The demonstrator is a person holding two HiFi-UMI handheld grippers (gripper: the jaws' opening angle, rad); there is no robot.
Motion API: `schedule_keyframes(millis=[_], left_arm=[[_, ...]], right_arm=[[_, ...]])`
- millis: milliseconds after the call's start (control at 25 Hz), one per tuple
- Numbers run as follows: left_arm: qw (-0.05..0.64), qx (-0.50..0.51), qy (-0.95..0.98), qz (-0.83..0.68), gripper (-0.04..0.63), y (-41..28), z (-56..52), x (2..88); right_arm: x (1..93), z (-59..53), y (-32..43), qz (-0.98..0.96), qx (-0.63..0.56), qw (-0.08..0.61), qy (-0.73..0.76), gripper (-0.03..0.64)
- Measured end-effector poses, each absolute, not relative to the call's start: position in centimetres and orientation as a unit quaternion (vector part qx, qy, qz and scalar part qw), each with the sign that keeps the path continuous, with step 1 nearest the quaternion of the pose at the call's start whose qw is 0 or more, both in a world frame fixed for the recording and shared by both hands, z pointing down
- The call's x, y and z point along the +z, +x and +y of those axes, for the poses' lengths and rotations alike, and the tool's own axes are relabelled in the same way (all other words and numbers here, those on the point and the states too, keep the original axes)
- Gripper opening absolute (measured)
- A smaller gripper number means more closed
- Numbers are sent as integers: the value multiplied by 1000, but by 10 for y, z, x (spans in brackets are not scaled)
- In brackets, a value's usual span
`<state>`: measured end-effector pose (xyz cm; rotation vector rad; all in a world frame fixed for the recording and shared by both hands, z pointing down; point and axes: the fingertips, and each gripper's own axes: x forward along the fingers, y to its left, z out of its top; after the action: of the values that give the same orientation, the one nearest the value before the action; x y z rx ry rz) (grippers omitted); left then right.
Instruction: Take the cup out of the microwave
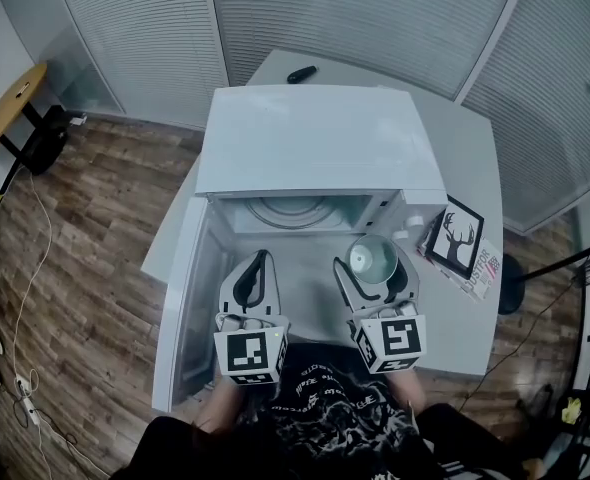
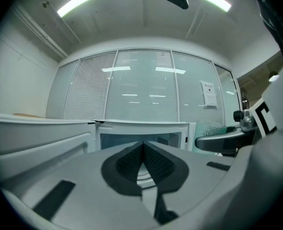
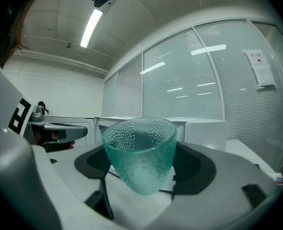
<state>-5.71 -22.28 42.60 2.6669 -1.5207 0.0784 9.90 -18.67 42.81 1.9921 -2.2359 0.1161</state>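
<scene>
R gripper [image 1: 374, 271]: clamps cup [image 3: 140, 153] upright, avoids tipping; out front of microwave [image 1: 315, 138]
L gripper [image 1: 262, 258]: jaws pressed together, empty; on standby

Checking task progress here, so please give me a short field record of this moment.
cup: teal dimpled glass cup, upright, apparently just outside the cavity
right gripper: shut on the cup
left gripper: jaws together, nothing between them
microwave: white microwave, door open toward the person's left
turntable: glass turntable, bare
beside: black-framed deer picture on white table
</scene>
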Motion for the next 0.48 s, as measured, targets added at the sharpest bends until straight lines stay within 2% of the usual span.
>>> schedule_keyframes(millis=[480], left_arm=[[35,32,876,-480,6,-49,-220,430]], right_arm=[[432,-185,99,-742,40,81,664,376]])
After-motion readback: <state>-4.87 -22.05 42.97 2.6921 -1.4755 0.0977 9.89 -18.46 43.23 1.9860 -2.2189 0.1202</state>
